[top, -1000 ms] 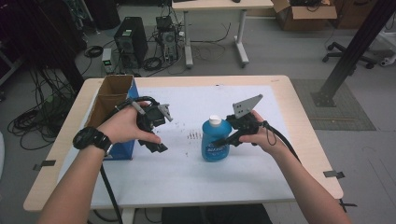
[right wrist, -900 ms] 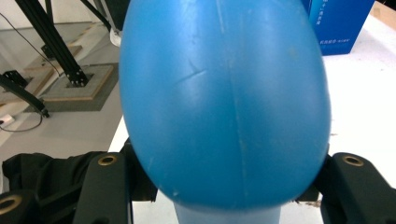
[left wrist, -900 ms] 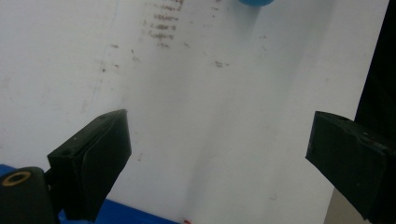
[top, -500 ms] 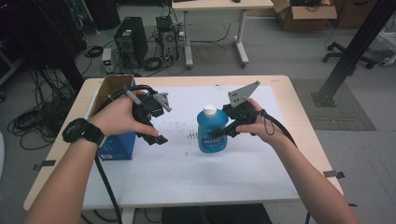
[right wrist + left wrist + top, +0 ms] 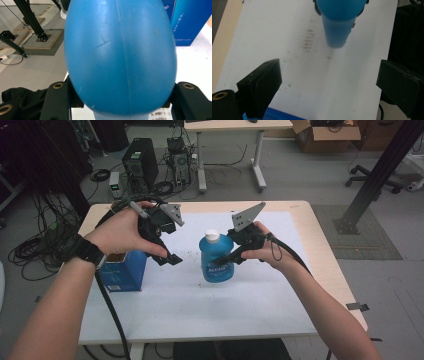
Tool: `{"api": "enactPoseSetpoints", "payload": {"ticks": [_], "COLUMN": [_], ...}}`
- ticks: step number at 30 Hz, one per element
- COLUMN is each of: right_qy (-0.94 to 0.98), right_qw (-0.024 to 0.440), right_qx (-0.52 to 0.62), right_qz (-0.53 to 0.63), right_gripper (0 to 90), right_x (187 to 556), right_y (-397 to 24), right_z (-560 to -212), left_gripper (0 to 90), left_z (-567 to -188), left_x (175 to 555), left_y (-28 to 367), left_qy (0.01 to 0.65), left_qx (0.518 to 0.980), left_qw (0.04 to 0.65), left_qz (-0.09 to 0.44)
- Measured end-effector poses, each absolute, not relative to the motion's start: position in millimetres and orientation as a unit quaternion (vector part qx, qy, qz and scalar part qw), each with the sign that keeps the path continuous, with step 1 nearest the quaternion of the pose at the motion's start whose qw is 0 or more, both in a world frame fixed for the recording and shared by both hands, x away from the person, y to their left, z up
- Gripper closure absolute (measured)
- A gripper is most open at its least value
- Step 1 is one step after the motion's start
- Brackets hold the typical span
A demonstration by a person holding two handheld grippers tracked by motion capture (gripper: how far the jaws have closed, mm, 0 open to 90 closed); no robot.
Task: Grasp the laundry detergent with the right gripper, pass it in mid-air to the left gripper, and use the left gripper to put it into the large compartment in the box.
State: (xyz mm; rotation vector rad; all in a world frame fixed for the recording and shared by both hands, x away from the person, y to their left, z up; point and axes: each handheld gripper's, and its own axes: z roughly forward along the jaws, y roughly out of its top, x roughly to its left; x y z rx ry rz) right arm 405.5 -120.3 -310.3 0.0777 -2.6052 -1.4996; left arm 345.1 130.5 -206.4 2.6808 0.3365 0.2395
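Gripping the blue bottle point(image 5: 216, 260), right gripper point(image 5: 231, 258) seemingly level.

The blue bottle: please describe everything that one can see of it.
The blue bottle is glossy blue plastic, with a white cap and a blue printed label on its front. It stands upright, near the middle of the white table cover. The right gripper clamps its body between both jaws. It appears lifted slightly off the surface. The blue box is apart, beside it.
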Motion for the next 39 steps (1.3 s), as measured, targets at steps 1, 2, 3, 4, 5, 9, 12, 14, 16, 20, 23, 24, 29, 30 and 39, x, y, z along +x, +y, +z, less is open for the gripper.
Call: {"api": "enactPoseSetpoints", "payload": {"ticks": [1, 2, 3, 4, 5, 9, 12, 14, 16, 20, 23, 24, 29, 30, 39], "right_qy": [-0.864, -0.864, -0.865, -0.865, -0.865, -0.866, -0.868, -0.868, -0.868, -0.869, -0.870, -0.870, -0.870, -0.871, -0.871], "right_qw": [0.068, 0.069, 0.070, 0.071, 0.073, 0.076, 0.078, 0.077, 0.079, 0.081, 0.082, 0.083, 0.088, 0.087, 0.088], "right_qx": [0.026, 0.027, 0.027, 0.027, 0.028, 0.033, 0.035, 0.040, 0.043, 0.050, 0.053, 0.054, 0.056, 0.057, 0.058], "right_qz": [-0.498, -0.497, -0.497, -0.496, -0.495, -0.493, -0.490, -0.490, -0.489, -0.486, -0.484, -0.483, -0.482, -0.481, -0.480], "right_gripper": [41.7, 41.8, 41.8, 41.7, 41.8, 41.8, 41.9, 41.9, 42.0, 42.0, 42.0, 42.0, 42.1, 42.1, 42.2], "right_x": [406, 406, 406, 406, 406, 404, 403, 402, 401, 399, 398, 397, 396, 395, 394], "right_y": [-118, -116, -115, -112, -110, -102, -96, -91, -87, -77, -71, -70, -64, -63, -62], "right_z": [-310, -310, -310, -309, -309, -308, -307, -306, -304, -304, -305, -305, -305, -305, -304], "left_gripper": [6.6, 6.5, 6.6, 6.7, 6.7, 6.8, 6.8, 6.8, 6.8, 6.9, 6.9, 6.9, 6.9, 6.9, 7.9], "left_z": [-204, -203, -201, -199, -198, -194, -194, -194, -194, -193, -195, -195, -197, -198, -204], "left_x": [345, 345, 344, 344, 344, 343, 343, 343, 343, 343, 342, 342, 343, 343, 346], "left_y": [129, 128, 127, 126, 124, 119, 113, 110, 107, 102, 99, 98, 95, 95, 91], "left_qy": [0.118, 0.116, 0.114, 0.112, 0.109, 0.099, 0.093, 0.090, 0.087, 0.079, 0.075, 0.074, 0.070, 0.070, 0.068], "left_qx": [0.966, 0.967, 0.967, 0.968, 0.968, 0.969, 0.970, 0.971, 0.972, 0.973, 0.976, 0.976, 0.978, 0.978, 0.980], "left_qw": [0.211, 0.209, 0.209, 0.209, 0.209, 0.208, 0.206, 0.203, 0.201, 0.198, 0.188, 0.187, 0.179, 0.177, 0.164], "left_qz": [0.087, 0.088, 0.088, 0.087, 0.087, 0.089, 0.088, 0.087, 0.086, 0.084, 0.085, 0.084, 0.086, 0.087, 0.085]}}
